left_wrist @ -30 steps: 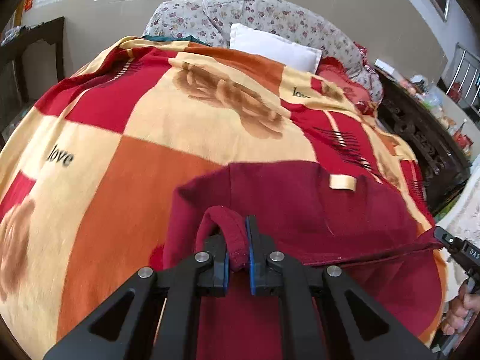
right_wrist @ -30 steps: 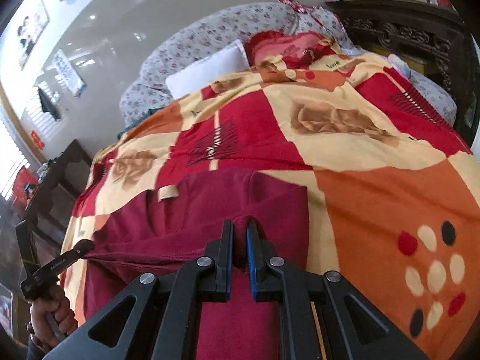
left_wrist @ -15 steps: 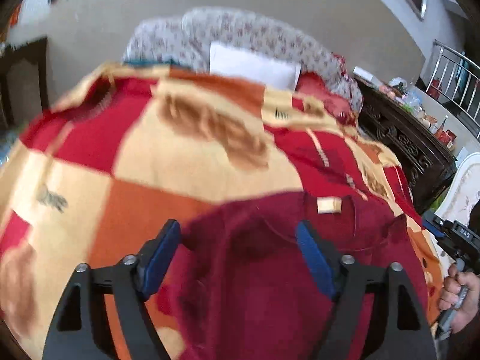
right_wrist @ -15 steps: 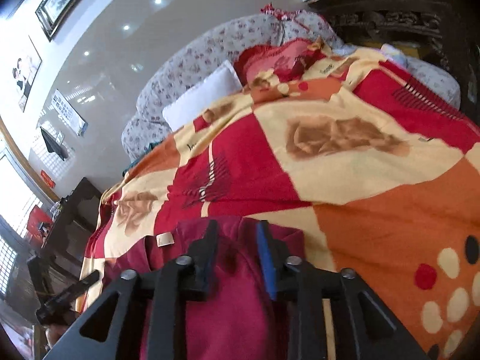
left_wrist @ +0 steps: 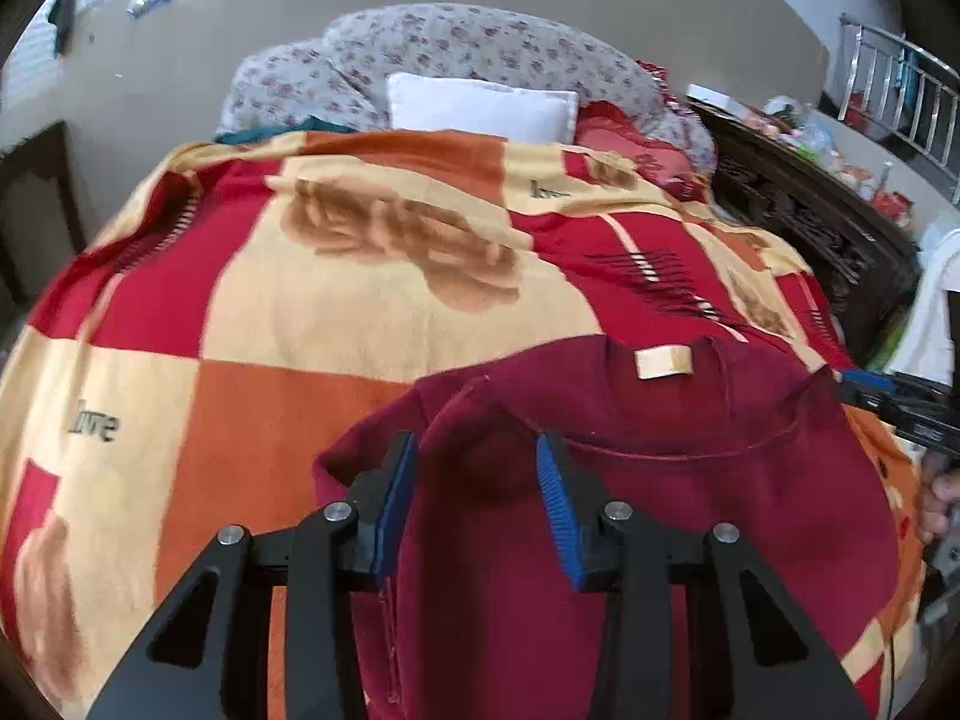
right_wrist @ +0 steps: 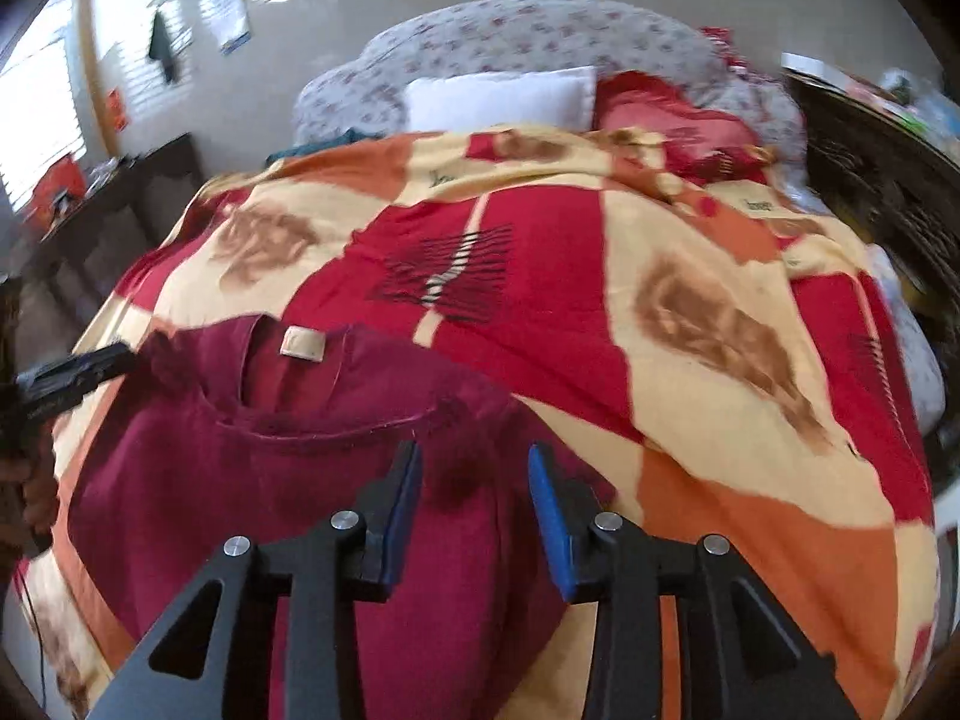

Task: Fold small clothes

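"love" lettering (left_wrist: 93,423) on blanket (left_wrist: 372,324) beside maroon shirt (left_wrist: 690,498)

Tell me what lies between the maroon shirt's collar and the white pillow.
Only blanket: its red, cream and orange checks fill the stretch from the maroon shirt collar up to the white pillow. Both wrist views show it.

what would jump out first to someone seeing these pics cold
The dark red shirt lies spread flat near the front of the bed, neck label up, on a loud checked blanket of red, orange and cream. Both the left gripper and the right gripper hang open over its shoulders. A white pillow sits at the bed's head.
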A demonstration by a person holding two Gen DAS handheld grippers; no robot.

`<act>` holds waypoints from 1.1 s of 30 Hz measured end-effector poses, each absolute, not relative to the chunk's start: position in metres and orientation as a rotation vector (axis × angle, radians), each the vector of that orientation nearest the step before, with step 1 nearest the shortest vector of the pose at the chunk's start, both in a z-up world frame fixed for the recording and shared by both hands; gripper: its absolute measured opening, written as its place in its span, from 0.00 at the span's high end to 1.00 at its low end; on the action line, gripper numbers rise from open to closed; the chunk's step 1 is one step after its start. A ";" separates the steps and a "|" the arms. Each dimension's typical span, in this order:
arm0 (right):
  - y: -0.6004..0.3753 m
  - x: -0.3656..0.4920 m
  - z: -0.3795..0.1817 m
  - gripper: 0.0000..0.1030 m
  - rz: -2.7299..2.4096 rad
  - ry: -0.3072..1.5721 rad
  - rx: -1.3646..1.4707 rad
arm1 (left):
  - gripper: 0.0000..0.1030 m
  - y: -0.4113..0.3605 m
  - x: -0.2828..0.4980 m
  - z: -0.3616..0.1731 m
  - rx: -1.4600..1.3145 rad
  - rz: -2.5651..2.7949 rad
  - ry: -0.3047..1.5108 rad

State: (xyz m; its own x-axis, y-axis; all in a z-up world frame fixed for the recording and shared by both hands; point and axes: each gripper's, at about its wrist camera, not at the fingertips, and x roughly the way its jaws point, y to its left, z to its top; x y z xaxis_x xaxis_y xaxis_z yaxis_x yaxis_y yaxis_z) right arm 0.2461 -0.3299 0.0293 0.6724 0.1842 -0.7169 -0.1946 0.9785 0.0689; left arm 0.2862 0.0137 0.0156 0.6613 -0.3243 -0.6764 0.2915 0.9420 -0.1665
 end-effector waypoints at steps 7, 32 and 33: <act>-0.316 0.254 0.017 0.90 0.264 0.845 -0.065 | 0.73 0.019 0.301 0.004 -0.026 -0.367 0.808; -0.345 0.248 0.028 0.92 0.145 0.752 0.086 | 0.93 0.027 0.322 0.008 -0.005 -0.299 0.752; -0.346 0.250 0.025 0.92 0.138 0.762 0.094 | 0.93 0.028 0.324 0.004 -0.015 -0.290 0.764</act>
